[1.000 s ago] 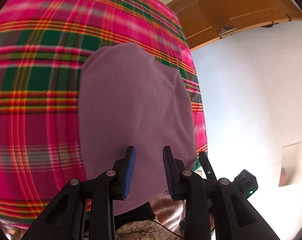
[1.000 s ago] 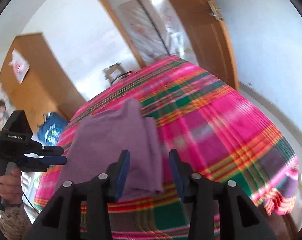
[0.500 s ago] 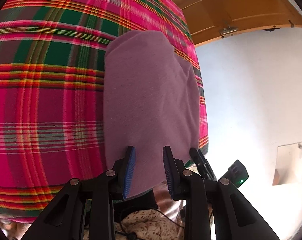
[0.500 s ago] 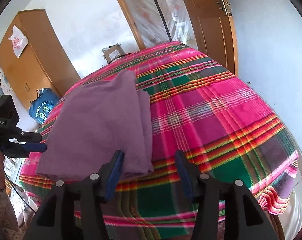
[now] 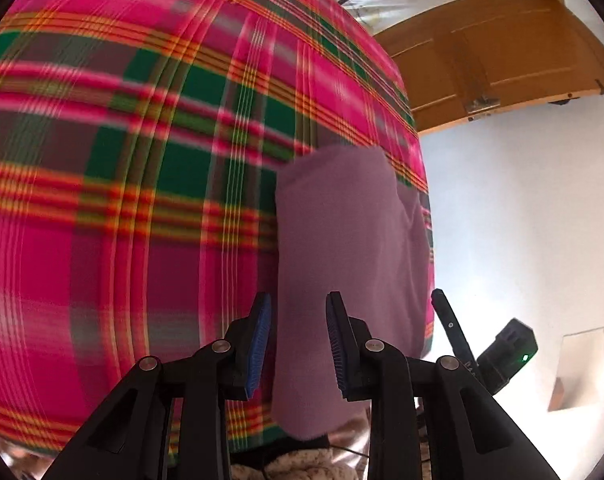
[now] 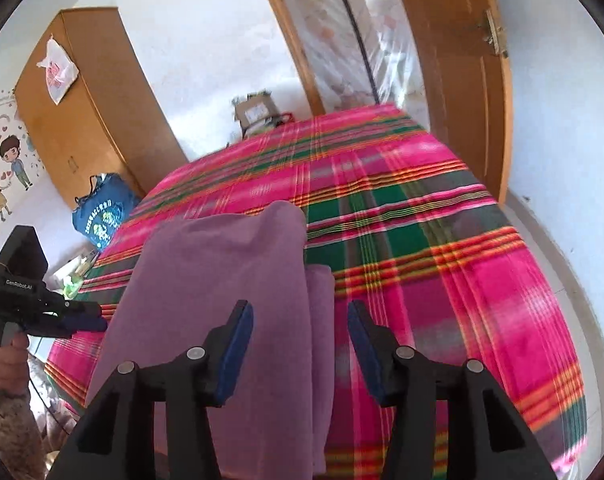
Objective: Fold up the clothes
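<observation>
Folded mauve fabric garment (image 6: 222,292) lies on the pink-and-green plaid bedcover (image 6: 442,280), near its edge. Left gripper (image 5: 298,344) and right gripper (image 6: 300,350) hover over it, jaws apart, gripping nothing; the right's have just been opening.

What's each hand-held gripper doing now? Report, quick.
Left hand-held gripper: open, holding nothing.
Right hand-held gripper: open, jaws just widened, over the purple cloth, not gripping.

Matt, soft purple cloth (image 6: 222,280) lies on woven plaid bedspread (image 6: 442,280); door (image 6: 454,60) is glossy wood.
</observation>
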Demonstrator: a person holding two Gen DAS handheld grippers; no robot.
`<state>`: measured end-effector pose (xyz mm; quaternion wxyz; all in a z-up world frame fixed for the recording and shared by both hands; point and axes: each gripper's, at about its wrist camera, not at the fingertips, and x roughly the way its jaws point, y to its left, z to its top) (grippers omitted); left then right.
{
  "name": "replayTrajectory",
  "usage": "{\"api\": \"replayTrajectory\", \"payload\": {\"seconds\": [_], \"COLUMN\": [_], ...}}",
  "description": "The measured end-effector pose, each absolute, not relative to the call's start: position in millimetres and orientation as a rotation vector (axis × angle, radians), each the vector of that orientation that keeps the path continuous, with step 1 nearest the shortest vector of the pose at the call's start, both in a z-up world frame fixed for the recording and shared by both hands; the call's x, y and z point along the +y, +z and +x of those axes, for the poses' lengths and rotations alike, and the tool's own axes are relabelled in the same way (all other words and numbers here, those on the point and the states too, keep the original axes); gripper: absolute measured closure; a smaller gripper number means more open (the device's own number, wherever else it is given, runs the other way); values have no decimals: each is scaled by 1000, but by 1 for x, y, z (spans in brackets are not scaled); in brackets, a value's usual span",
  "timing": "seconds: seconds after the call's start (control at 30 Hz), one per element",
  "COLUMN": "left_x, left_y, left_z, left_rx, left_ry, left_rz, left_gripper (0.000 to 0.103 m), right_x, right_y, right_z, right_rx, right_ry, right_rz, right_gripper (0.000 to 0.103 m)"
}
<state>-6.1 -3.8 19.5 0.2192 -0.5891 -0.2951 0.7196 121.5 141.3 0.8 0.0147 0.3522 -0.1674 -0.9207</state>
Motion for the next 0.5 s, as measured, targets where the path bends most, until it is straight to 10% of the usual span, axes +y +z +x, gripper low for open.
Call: {"api": "replayTrajectory", "payload": {"seconds": [0.5], "left_x": [-8], "left_y": [-5], "left_z": [-63], "left_rx": [-934], "left_ry": [1946], "left_rz": [-1678], "left_gripper": [74], "right_x": [163], "right_y": [-18], "right_z": [16], "right_rx": [-700], "right_ry": [-2493], "right_rz": [1222], "right_gripper": [54]}}
